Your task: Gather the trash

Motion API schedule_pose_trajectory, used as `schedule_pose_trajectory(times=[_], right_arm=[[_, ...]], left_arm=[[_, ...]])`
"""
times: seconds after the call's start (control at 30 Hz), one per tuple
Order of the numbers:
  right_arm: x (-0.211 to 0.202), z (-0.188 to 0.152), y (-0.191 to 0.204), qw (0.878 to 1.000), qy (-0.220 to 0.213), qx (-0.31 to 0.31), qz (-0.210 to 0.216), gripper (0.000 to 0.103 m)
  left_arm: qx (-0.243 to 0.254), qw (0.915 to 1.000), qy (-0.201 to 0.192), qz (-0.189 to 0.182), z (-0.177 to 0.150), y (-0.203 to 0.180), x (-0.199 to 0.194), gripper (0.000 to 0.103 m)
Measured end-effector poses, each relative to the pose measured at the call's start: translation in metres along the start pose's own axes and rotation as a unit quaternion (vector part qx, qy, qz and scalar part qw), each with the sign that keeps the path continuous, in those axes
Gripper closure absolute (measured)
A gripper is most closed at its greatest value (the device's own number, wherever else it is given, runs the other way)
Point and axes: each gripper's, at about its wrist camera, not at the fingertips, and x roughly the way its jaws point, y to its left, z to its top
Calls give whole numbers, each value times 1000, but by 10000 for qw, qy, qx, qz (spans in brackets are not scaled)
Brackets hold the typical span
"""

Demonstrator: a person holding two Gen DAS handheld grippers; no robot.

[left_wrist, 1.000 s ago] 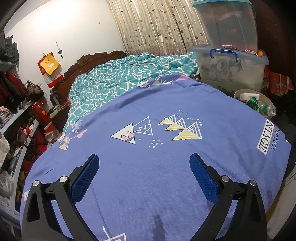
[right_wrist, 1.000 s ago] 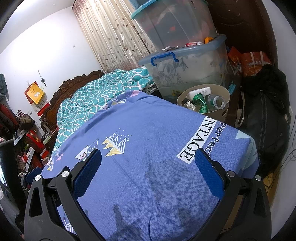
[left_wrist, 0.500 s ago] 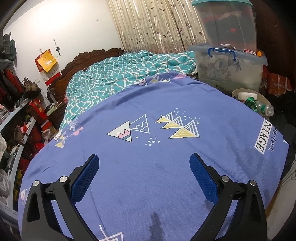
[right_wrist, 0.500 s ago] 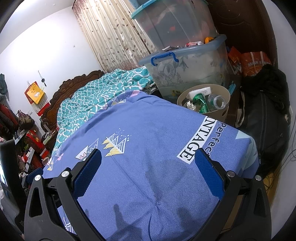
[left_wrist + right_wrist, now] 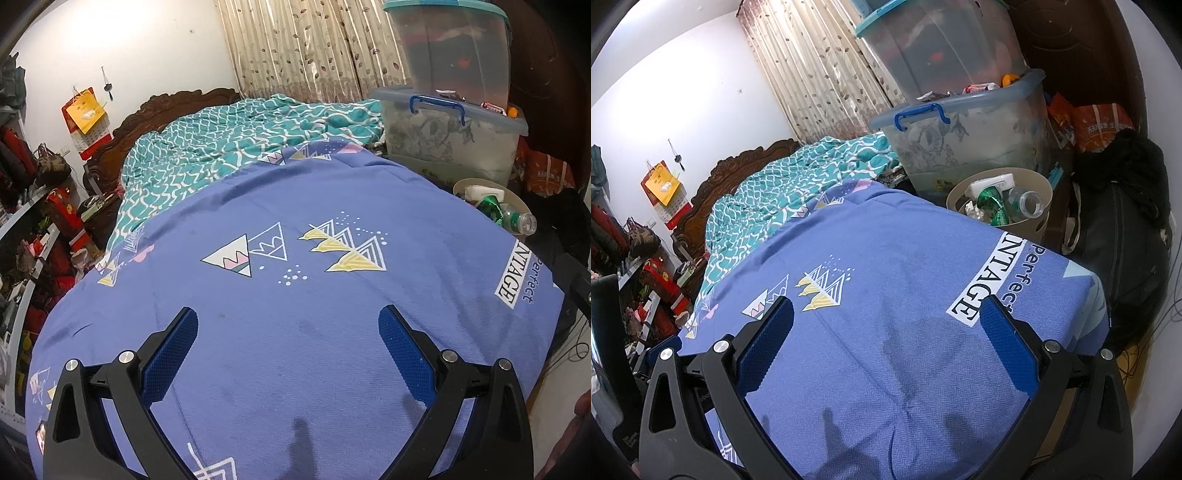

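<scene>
A beige trash bin (image 5: 1038, 184) stands beside the bed's far right corner, holding a clear plastic bottle (image 5: 1028, 203), a green wrapper (image 5: 991, 201) and a white box (image 5: 991, 182). The same bin (image 5: 461, 184) shows at the right of the left wrist view, with the bottle (image 5: 519, 221) poking out. My left gripper (image 5: 288, 325) hangs open over the blue bedspread (image 5: 295, 295) with nothing between its fingers. My right gripper (image 5: 886, 314) is open too, empty, above the bedspread (image 5: 886, 350) near the "Perfect VINTAGE" print (image 5: 990, 288).
A teal patterned quilt (image 5: 240, 147) lies toward the carved headboard (image 5: 155, 110). Stacked clear storage tubs (image 5: 960, 140) stand behind the bin. A black bag (image 5: 1119, 251) sits on the floor at the right. Cluttered shelves (image 5: 33, 240) line the left wall.
The left gripper has drawn back and tilted slightly, so the bed and bin sit a little farther off. The right view is unchanged. Both grippers stay open.
</scene>
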Motion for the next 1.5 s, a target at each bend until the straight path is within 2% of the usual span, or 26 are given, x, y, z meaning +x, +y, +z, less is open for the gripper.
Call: schedule_pose_trajectory(times=[0.83, 1.5], right_arm=[[3, -3, 0, 10000, 32, -3, 3, 3], [5, -6, 0, 10000, 50, -6, 6, 3]], left_arm=[[176, 9997, 22, 168, -5, -7, 2, 9], [161, 9998, 29, 73, -5, -7, 2, 9]])
